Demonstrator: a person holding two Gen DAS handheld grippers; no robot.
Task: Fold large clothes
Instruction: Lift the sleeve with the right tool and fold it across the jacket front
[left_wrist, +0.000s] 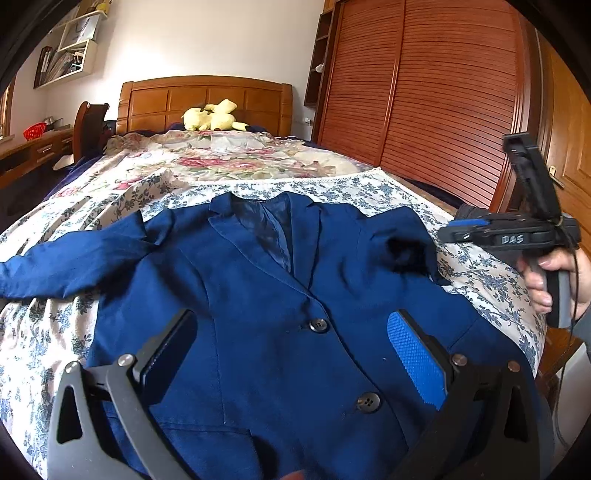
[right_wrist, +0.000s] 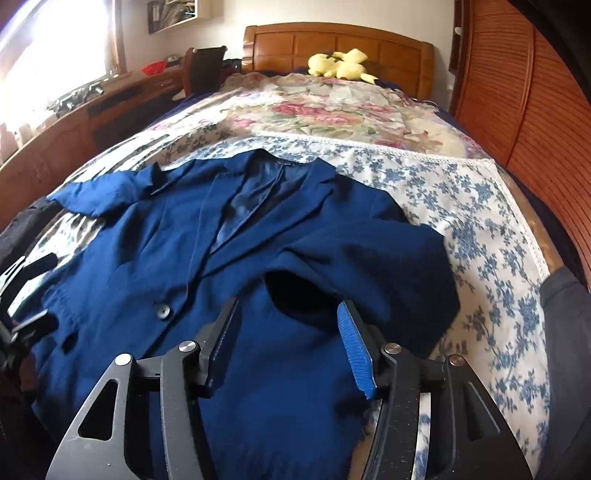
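Left wrist view: blue jacket (left_wrist: 280, 295) lies face-up on the floral bedspread (left_wrist: 480, 258), collar at 12 o'clock, hem under the camera at 6. Left gripper (left_wrist: 291, 354) hangs over the buttoned front, jaws wide apart, nothing between the pads, top button (left_wrist: 318, 325) just ahead of them. One sleeve (left_wrist: 66, 266) runs flat out to 9 o'clock; the other sleeve looks doubled in over the chest at 2 o'clock, rumpled. Right gripper (left_wrist: 454, 230) at 3 o'clock, held by a hand (left_wrist: 554, 280), off the cloth; jaw gap can't be read from this side. Right wrist view: right gripper (right_wrist: 288, 332) jaws part-open, empty, pointing down at the folded-in sleeve cuff (right_wrist: 299, 291), whose dark opening sits dead ahead at 12 o'clock. Left gripper shows as black parts at 9 o'clock. My read: one sleeve is folded in, the outstretched one is next. To do it well: flatten the bunched sleeve first so it doesn't lock a crease under later folds, then pinch the far sleeve near the cuff, single layer only, and carry it low across the chest. Risk: dragging the whole jacket, as the bedspread looks slippery and loose.
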